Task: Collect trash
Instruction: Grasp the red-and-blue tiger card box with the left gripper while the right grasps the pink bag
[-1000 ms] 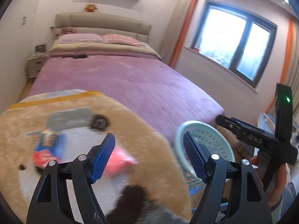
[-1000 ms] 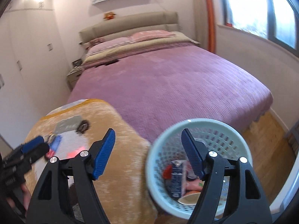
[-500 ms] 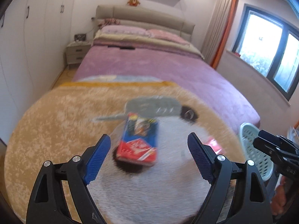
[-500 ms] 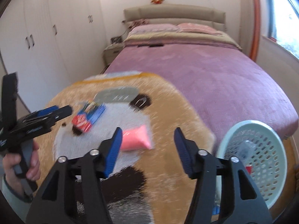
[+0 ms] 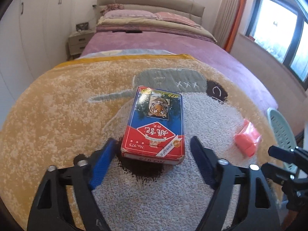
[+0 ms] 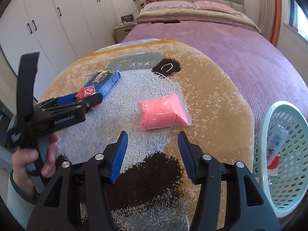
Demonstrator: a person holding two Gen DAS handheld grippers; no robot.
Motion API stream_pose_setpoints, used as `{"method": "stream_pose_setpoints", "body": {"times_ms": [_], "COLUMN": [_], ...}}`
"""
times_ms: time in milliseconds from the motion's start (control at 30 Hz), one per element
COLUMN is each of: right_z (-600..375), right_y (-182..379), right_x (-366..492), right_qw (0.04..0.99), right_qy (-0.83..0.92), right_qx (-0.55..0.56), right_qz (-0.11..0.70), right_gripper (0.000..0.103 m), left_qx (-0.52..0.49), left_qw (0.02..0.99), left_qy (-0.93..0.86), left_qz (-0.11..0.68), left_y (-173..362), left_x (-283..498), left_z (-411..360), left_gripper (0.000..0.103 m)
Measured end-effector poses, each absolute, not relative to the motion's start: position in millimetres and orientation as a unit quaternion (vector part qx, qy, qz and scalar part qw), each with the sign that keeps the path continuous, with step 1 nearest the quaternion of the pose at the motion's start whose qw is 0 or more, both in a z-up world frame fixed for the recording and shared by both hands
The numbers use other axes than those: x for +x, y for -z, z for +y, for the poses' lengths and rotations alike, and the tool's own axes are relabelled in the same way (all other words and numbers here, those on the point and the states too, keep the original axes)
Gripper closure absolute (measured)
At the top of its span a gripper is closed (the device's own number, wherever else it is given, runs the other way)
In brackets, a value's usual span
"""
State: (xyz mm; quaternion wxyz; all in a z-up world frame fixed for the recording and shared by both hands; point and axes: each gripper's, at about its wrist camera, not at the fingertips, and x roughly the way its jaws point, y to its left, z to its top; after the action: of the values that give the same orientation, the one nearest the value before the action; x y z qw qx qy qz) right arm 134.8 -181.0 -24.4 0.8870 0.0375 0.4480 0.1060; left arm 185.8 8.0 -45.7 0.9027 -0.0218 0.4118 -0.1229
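Trash is seen lying on a tan plush rug (image 5: 57,100) spread over the foot of a purple bed (image 5: 173,44). From the left wrist view, a red-and-blue card box (image 5: 156,125) with a tiger picture is shown flat at the centre, its near end just ahead of the left gripper (image 5: 153,162). A pink bag (image 5: 247,141) is seen at 3 o'clock of the box, well apart from it, and the rim of a pale green basket (image 5: 282,127) is caught at the right edge. The gripper's jaws, which have just been closing, are spread wider than the box, with its near end at their mouth; no contact by either pad can be made out.

From the right wrist view, the pink bag (image 6: 163,113), sealed in clear plastic, is pictured at 12 o'clock of the right gripper (image 6: 152,146), a strip of rug between them. The card box (image 6: 102,80) lies at 10 o'clock, partly hidden by the left gripper (image 6: 90,101) gripped in a hand (image 6: 32,161). The basket (image 6: 284,154), tilted at 3 o'clock, is seen holding wrappers. The right jaws are parted and nothing is grasped.
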Motion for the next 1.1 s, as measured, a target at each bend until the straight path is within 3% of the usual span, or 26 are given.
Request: {"method": "stream_pose_setpoints", "body": {"times_ms": [100, 333, 533, 933, 1100], "right_z": [-180.8, -182.7, -170.5, -185.9, -197.3], "right_y": [27.1, 33.1, 34.5, 28.5, 13.8], "right_x": [144.7, 173.7, 191.7, 175.9, 181.8], "right_qw": [0.886, 0.880, 0.879, 0.884, 0.894], "right_qy": [-0.096, -0.094, -0.090, -0.068, -0.049], "right_qx": [0.044, 0.078, 0.089, 0.101, 0.097], "right_qz": [0.452, 0.458, 0.460, 0.450, 0.434], "right_gripper": [0.045, 0.044, 0.030, 0.032, 0.026], "left_qx": [-0.018, -0.041, -0.040, -0.056, -0.054], "left_qw": [0.904, 0.905, 0.906, 0.904, 0.904], "left_qy": [0.128, 0.140, 0.141, 0.145, 0.144], "left_qz": [0.407, 0.399, 0.398, 0.397, 0.398], "left_y": [45.7, 44.8, 44.9, 45.8, 45.6], "left_x": [179.6, 174.4, 173.9, 174.1, 175.0], "left_z": [6.5, 11.2, 11.0, 15.5, 14.5], "left_gripper": [0.043, 0.044, 0.044, 0.044, 0.044]}}
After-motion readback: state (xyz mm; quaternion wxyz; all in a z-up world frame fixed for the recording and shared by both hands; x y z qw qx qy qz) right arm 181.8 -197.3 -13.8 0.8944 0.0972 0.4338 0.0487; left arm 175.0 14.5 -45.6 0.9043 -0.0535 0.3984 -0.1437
